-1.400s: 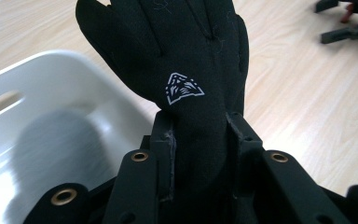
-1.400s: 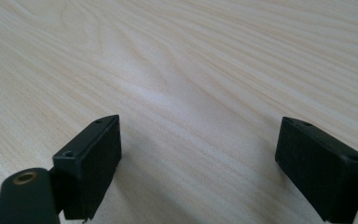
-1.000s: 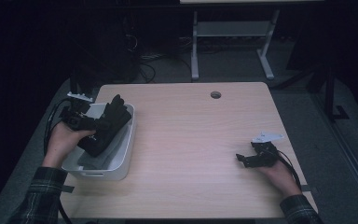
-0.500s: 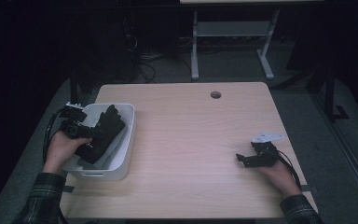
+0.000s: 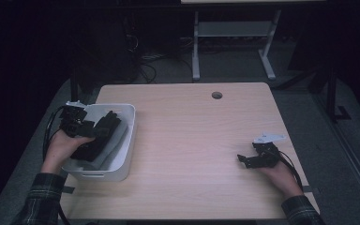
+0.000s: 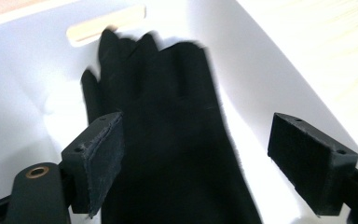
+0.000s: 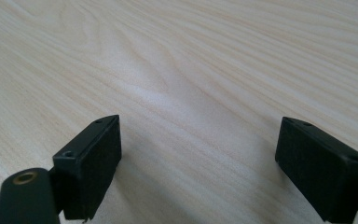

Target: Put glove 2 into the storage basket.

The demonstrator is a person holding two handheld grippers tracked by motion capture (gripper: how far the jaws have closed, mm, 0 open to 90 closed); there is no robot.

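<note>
high view: at left of frame, a black glove [image 5: 98, 136] is seen laid in the white bin [image 5: 126, 140], the left gripper [image 5: 82, 127] above it. left gripper view: jaws have just been opening, spread wide, glove released; placing looks done. right gripper view: right gripper [image 7: 198, 163] is held wide, empty, over the table [image 7: 191, 70].

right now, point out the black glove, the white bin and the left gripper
black fabric glove [image 6: 168, 140], left gripper view, on its palm
white plastic bin [image 5: 127, 145], high view, on its right wall
left gripper [image 6: 196, 163], left gripper view, midway between its open fingers

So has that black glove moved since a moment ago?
Yes. The black glove was held up over the white bin; it has dropped into it. The left gripper has just been opening; the glove lies loose between the jaws.
</note>
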